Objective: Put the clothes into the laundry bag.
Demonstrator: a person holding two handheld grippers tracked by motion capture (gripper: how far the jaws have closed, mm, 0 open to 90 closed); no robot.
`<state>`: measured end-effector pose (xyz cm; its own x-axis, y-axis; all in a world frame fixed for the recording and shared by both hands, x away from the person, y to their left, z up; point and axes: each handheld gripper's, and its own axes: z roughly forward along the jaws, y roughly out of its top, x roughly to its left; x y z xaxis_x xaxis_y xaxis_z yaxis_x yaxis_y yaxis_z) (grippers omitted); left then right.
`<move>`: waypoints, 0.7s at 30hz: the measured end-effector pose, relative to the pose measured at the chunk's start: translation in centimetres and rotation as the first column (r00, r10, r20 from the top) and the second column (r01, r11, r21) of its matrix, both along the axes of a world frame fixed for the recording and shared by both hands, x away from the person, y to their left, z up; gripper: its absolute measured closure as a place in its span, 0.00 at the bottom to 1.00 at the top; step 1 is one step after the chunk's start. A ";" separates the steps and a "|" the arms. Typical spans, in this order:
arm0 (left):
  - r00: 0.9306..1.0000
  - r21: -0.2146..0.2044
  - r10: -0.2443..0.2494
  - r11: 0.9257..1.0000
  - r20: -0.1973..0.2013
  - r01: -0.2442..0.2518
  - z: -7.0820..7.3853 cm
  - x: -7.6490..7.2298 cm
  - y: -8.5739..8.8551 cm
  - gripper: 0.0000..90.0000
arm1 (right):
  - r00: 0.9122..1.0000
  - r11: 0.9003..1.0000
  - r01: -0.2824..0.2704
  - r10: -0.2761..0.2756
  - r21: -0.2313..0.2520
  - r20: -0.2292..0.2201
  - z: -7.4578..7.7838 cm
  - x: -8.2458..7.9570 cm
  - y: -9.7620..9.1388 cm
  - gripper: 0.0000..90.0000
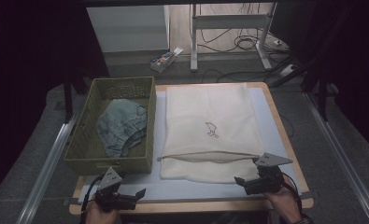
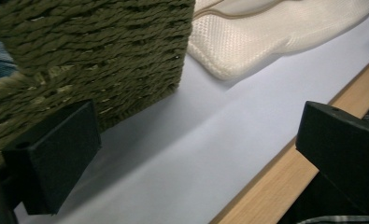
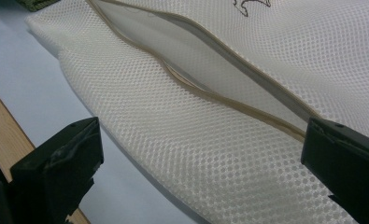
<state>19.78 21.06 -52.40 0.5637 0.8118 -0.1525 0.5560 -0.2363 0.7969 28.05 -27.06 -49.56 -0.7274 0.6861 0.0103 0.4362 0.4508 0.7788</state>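
Observation:
A cream mesh laundry bag (image 1: 209, 126) lies flat on the pale mat (image 1: 159, 135), its zipper slit (image 1: 210, 157) gaping near the front; the right gripper view shows the same bag (image 3: 229, 140) with its slit (image 3: 210, 70) open. A blue-grey denim garment (image 1: 122, 126) is bunched inside an olive woven basket (image 1: 79, 156) at the left. My left gripper (image 1: 139, 196) is open at the table's front edge, just in front of the basket (image 2: 93, 51). My right gripper (image 1: 240, 181) is open over the bag's front right corner, nothing between its jaws.
The wooden table edge (image 1: 196, 204) runs along the front, and a strip of it (image 2: 266, 186) shows in the left gripper view. Metal rails (image 1: 46, 163) flank the table. Behind it stand a desk frame (image 1: 229, 28), cables and a small box (image 1: 163, 60) on the floor.

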 end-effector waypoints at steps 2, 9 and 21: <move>1.000 -0.003 -0.003 1.000 -0.001 0.003 0.0 0.0 0.0 0.00 | 1.000 1.000 -0.006 0.006 0.008 0.000 0.0 0.0 -0.1 0.00; 1.000 0.050 -0.004 0.999 0.020 0.003 -0.1 -0.1 -0.4 0.00 | 0.999 0.999 -0.031 0.032 -0.008 0.015 0.0 -0.1 0.4 0.00; 1.000 0.092 -0.009 0.996 0.026 0.007 -0.1 -0.1 -0.7 0.00 | 0.999 0.998 -0.043 0.043 -0.040 0.010 -0.3 -0.1 0.8 0.00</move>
<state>19.64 20.38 -52.51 0.5731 0.8171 -0.0624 0.5330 -0.3138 0.7858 27.98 -26.22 -49.90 -0.7564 0.6537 -0.0248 0.4070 0.4999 0.7645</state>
